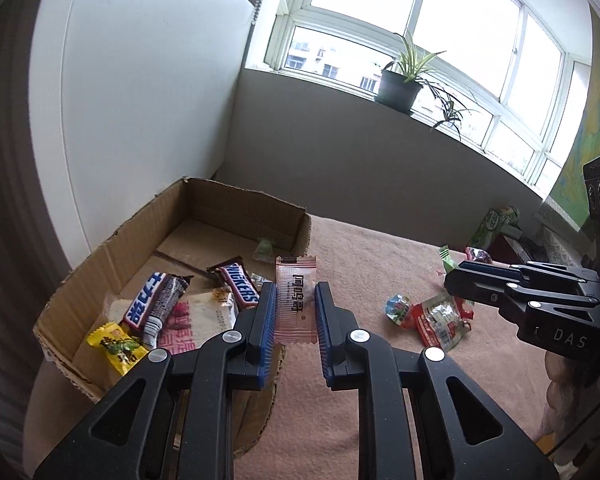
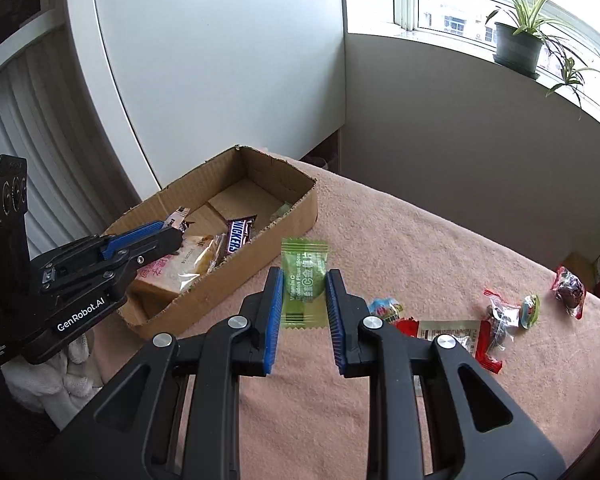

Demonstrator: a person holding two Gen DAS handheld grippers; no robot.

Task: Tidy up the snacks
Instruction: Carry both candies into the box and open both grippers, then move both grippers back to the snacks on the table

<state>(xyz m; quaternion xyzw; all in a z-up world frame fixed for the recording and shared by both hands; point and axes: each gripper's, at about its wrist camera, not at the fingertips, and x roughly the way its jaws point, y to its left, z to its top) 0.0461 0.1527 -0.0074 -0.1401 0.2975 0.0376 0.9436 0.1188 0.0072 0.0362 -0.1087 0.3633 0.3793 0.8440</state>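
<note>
My left gripper [image 1: 296, 296] is shut on a pink-striped candy packet [image 1: 295, 300], held above the near right edge of the cardboard box [image 1: 140, 220]. The box holds a Snickers bar [image 1: 240, 285], a blue-white bar [image 1: 150, 300], a yellow packet [image 1: 117, 347] and a bread pack [image 1: 204, 316]. My right gripper [image 2: 303, 280] is shut on a green plum-slice packet [image 2: 303, 280], held above the pink cloth just right of the box [image 2: 292, 216]. The left gripper also shows in the right wrist view [image 2: 168, 236], over the box.
Loose snacks lie on the pink cloth [image 2: 420, 240]: a red-white packet [image 2: 452, 334], a blue-wrapped sweet [image 2: 384, 307], clear-wrapped dark sweets [image 2: 500, 316] and a red-edged one [image 2: 570, 290]. A potted plant [image 2: 518, 44] stands on the windowsill. A white cabinet [image 2: 220, 60] stands behind the box.
</note>
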